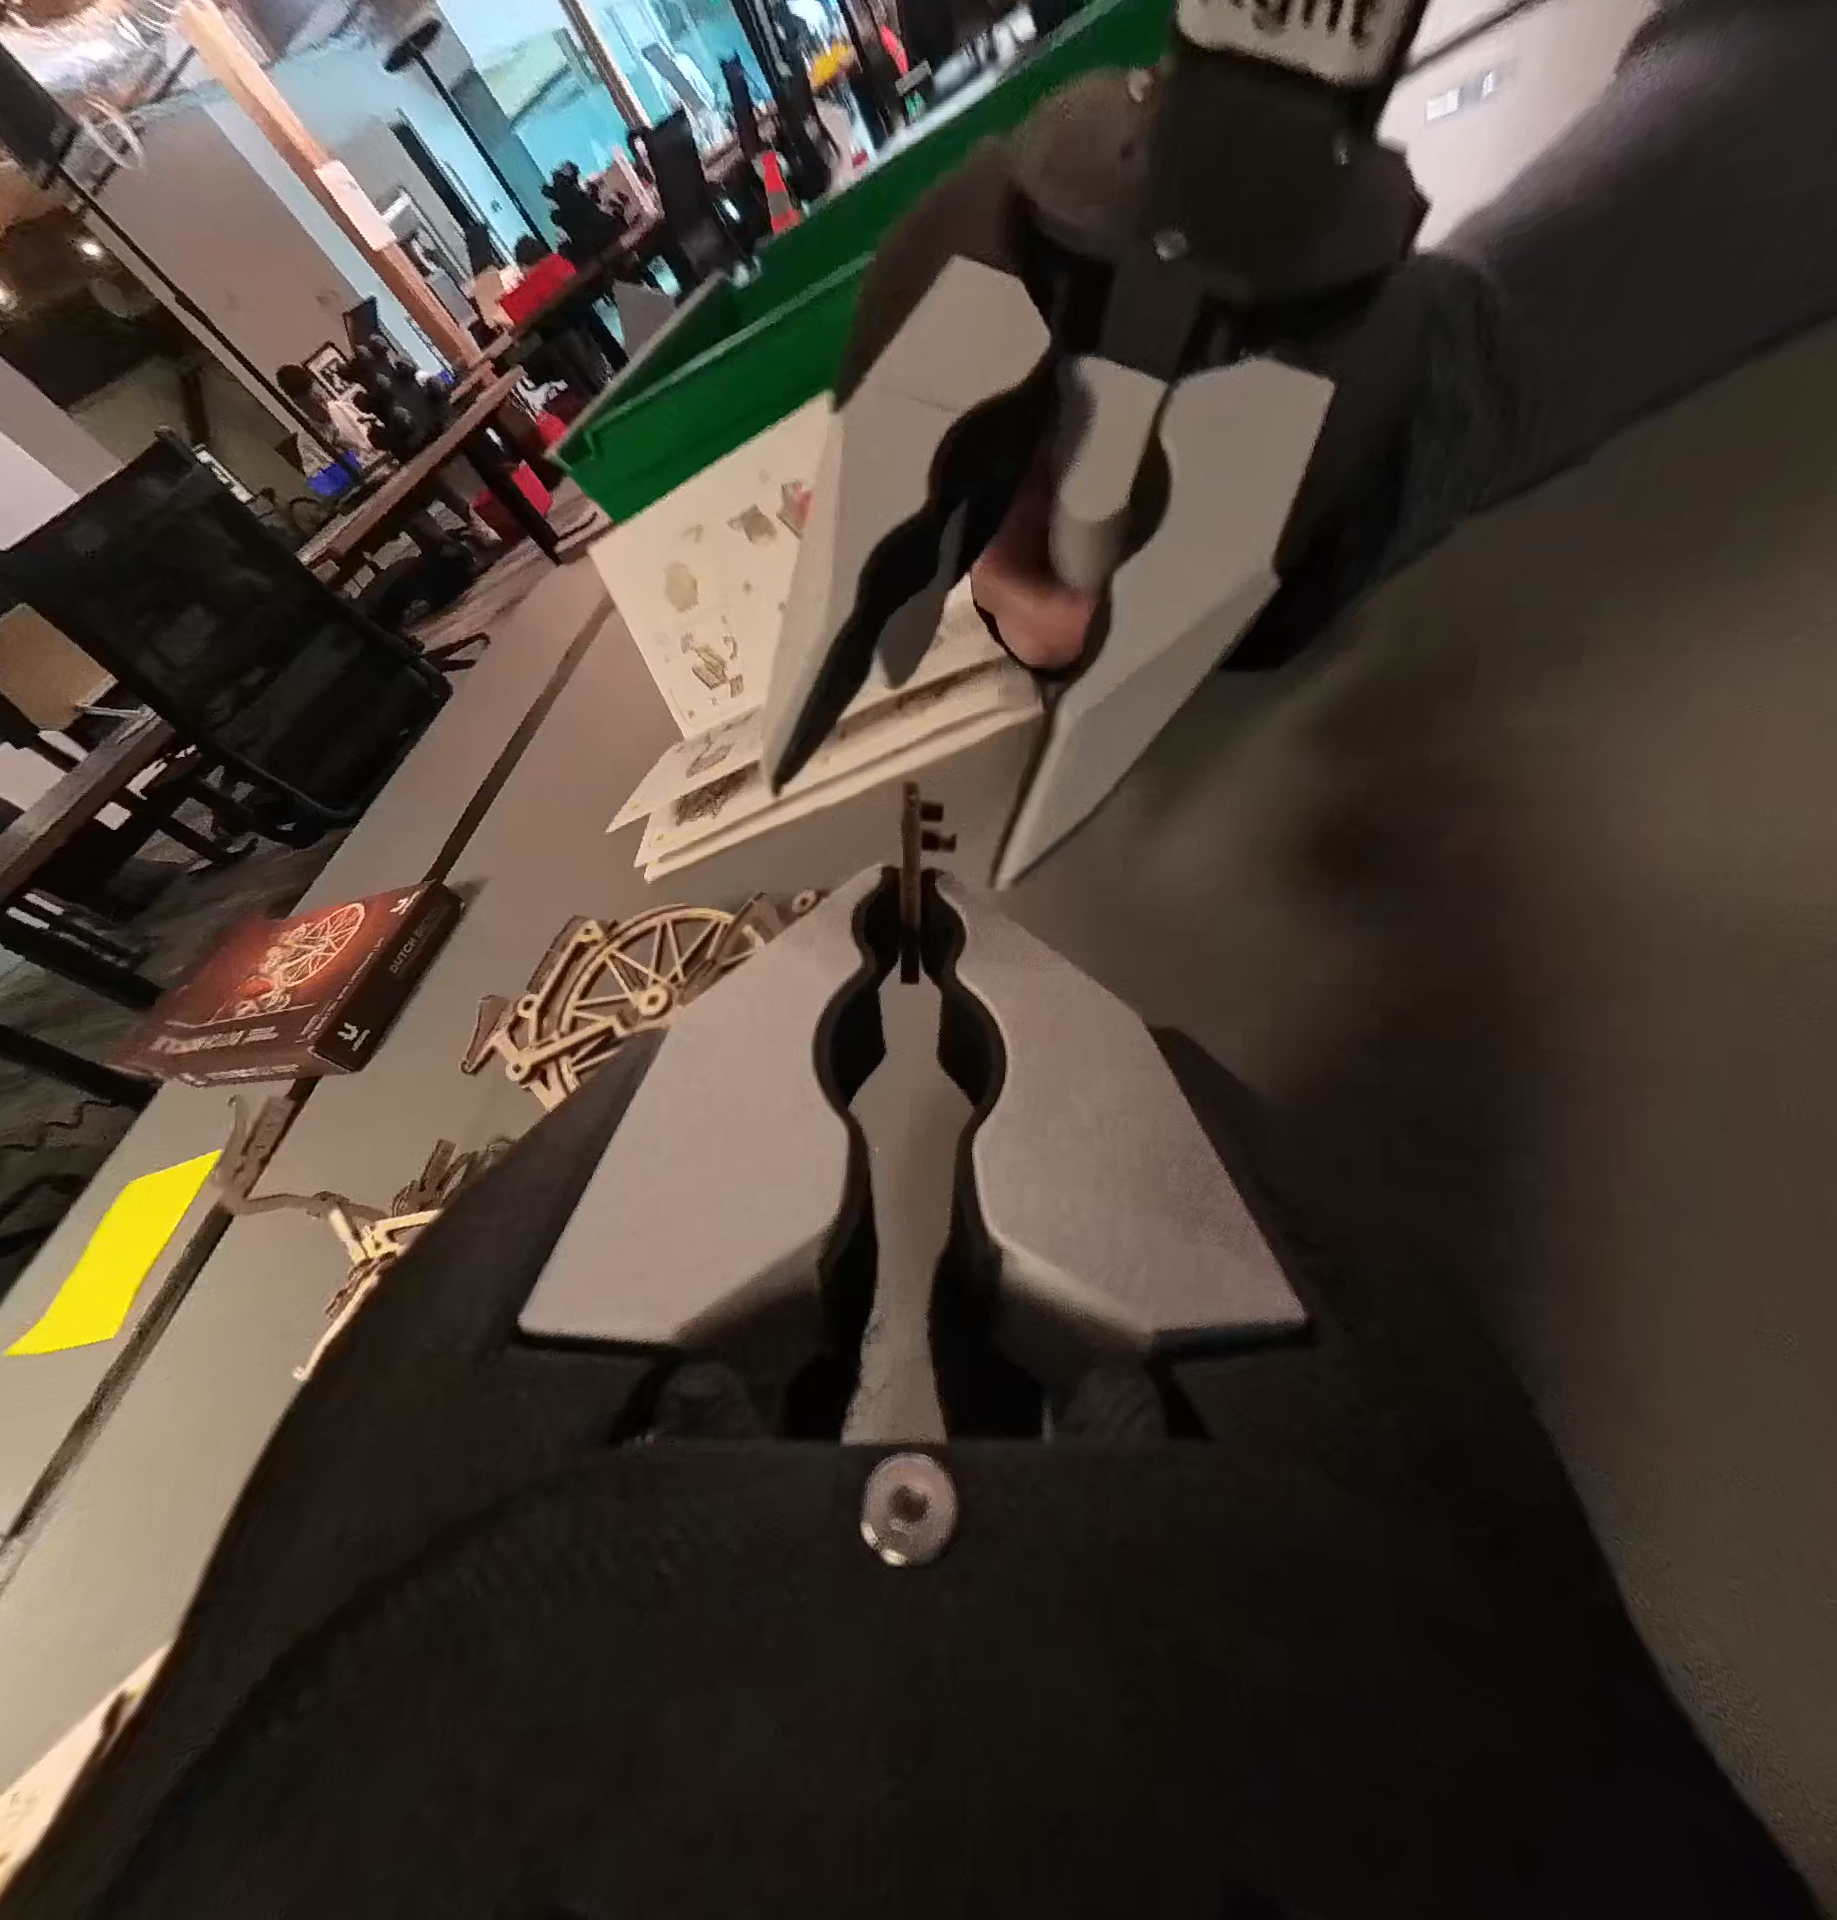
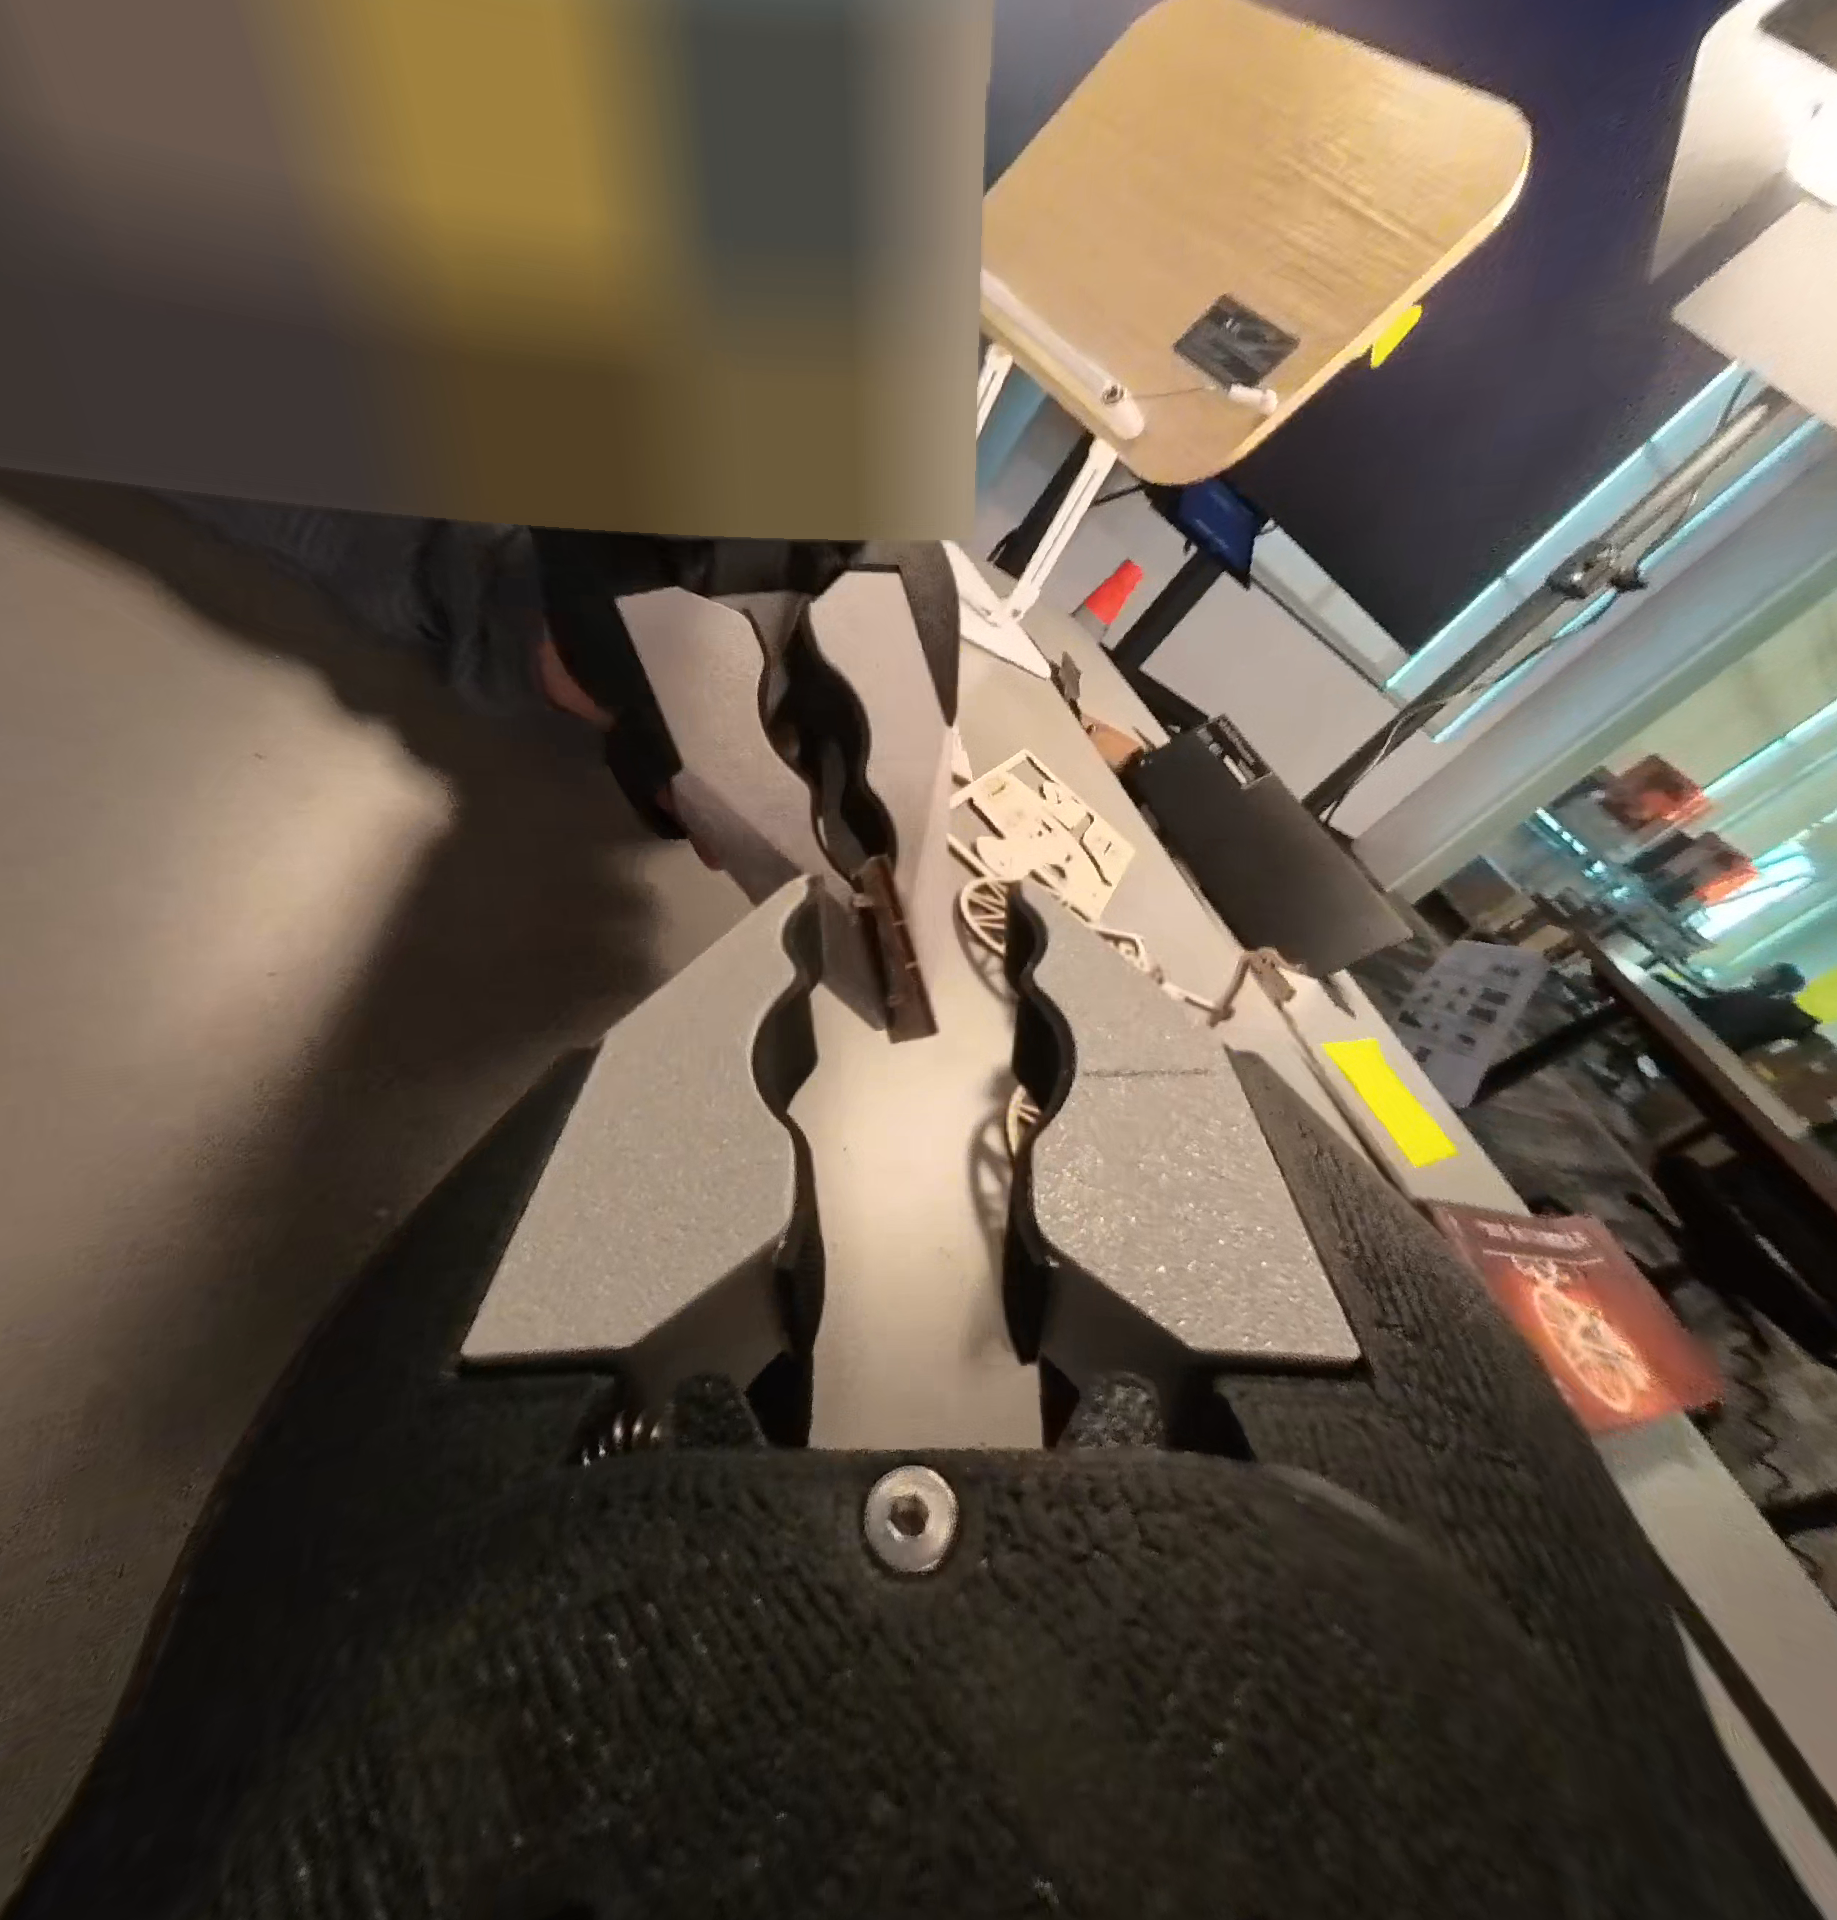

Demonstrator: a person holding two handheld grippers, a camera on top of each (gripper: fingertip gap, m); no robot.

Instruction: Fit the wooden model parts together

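My left gripper [image 1: 909,883] is shut on a thin dark wooden strip [image 1: 910,831] that stands edge-on and sticks out past its fingertips. My right gripper [image 1: 893,821] faces it from above with its jaws apart, one fingertip on each side of the strip's end. In the right wrist view the right gripper [image 2: 914,914] is open. The brown strip [image 2: 898,966], held by the left gripper [image 2: 872,883], stands between the right fingers, near the left finger [image 2: 789,935]. The pads do not press on it.
A wooden wheel assembly [image 1: 623,997], a dark printed box [image 1: 290,997], an open instruction booklet [image 1: 706,623], a green bin [image 1: 789,343] and a yellow note [image 1: 114,1257] lie on the grey table. A cut-out part sheet [image 2: 1039,821] and a black box [image 2: 1267,852] lie farther off. The tips of both grippers are at nearly the same place.
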